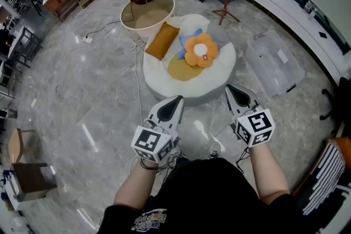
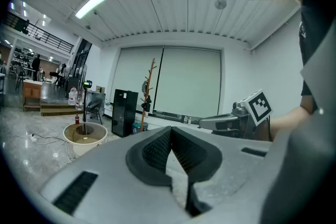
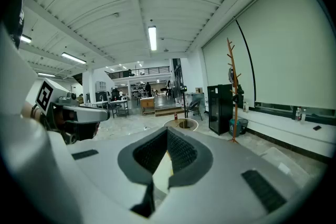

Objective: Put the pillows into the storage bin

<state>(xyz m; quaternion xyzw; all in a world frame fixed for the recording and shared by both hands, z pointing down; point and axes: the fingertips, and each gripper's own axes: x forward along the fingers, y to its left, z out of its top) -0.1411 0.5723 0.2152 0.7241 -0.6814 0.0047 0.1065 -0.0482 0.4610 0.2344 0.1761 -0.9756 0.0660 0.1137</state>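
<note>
Head view shows a plush flower pillow on a round white cushion.

The left gripper and the right gripper are built alike: pale grey shells tapering to dark tips, with black ribbed pads set in a rounded notch. Behind each pair of jaws sits a white cube printed with black square markers. The person wears a black short-sleeved shirt with a small pale print, and a dark band circles the wrist behind the left gripper.
</note>
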